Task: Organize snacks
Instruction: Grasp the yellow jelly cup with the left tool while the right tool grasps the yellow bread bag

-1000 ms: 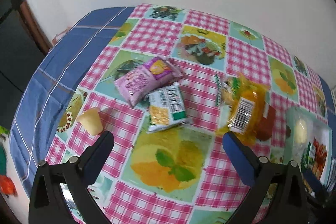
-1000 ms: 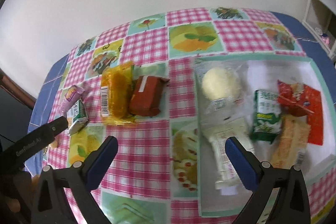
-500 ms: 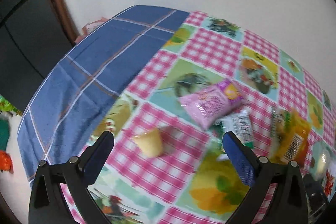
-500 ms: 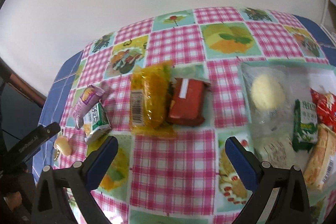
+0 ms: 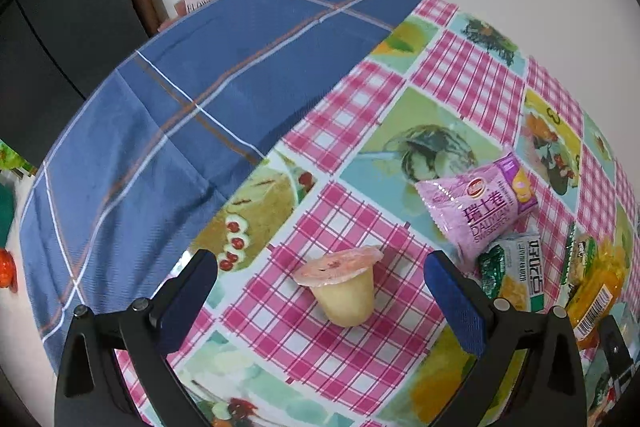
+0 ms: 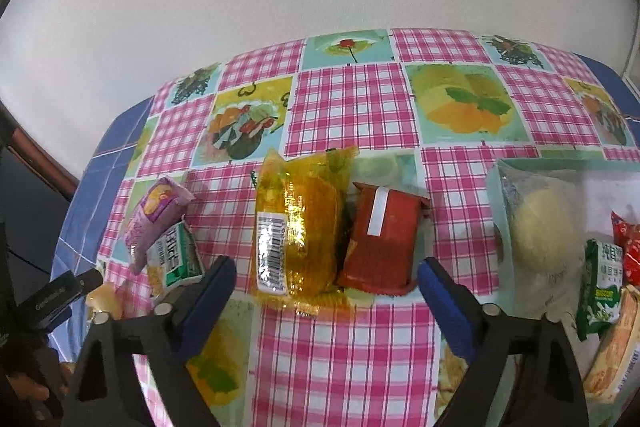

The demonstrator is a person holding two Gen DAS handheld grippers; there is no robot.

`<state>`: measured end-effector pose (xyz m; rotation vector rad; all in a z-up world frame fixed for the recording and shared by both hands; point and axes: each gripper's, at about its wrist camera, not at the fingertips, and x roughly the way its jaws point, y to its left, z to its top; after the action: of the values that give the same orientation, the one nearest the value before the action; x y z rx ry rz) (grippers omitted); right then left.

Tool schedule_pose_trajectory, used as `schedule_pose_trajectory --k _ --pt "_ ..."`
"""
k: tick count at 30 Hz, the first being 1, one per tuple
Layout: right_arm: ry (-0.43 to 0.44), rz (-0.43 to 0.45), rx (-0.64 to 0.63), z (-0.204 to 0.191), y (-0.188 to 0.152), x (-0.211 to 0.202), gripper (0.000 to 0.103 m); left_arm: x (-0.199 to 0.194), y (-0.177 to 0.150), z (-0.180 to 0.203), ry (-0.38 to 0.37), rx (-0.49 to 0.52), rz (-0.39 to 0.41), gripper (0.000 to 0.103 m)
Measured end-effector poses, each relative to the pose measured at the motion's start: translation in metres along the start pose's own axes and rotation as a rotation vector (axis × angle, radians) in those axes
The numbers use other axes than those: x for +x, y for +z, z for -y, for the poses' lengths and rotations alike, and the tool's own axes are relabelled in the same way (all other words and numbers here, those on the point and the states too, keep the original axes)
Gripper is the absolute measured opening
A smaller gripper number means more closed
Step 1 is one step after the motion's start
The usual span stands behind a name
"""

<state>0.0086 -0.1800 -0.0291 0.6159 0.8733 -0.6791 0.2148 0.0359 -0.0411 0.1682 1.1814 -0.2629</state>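
Note:
A small jelly cup (image 5: 344, 287) with a pink foil lid lies tilted on the checked tablecloth, midway between the fingers of my open left gripper (image 5: 320, 287). A pink packet (image 5: 480, 207) and a green-white packet (image 5: 516, 271) lie to its right. In the right wrist view a yellow packet (image 6: 298, 227) and a red packet (image 6: 380, 239) lie side by side just ahead of my open, empty right gripper (image 6: 326, 287). The pink packet (image 6: 154, 215) and the green-white packet (image 6: 174, 255) show at the left, with the jelly cup (image 6: 105, 301) below them.
A white tray (image 6: 600, 187) at the right holds a pale round bun (image 6: 544, 227), a green packet (image 6: 604, 291), a red packet (image 6: 628, 247) and a biscuit pack (image 6: 616, 355). A blue cloth (image 5: 180, 115) covers the table's left end, which drops off at the edge.
My left gripper has swung left and closed in on the jelly cup, which now sits between its fingers. My right gripper has moved left from the tray to the yellow and red packets.

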Motion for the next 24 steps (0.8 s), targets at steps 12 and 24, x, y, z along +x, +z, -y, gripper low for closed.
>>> schedule_pose_trajectory --k 12,24 --pt "-0.017 0.003 -0.057 -0.019 0.006 0.019 0.065 0.024 0.0 -0.001 -0.018 -0.004 -0.062 0.045" --pt "0.006 -0.012 -0.064 -0.02 0.004 0.017 0.041 0.004 -0.003 0.011 -0.081 0.016 -0.042 0.045"
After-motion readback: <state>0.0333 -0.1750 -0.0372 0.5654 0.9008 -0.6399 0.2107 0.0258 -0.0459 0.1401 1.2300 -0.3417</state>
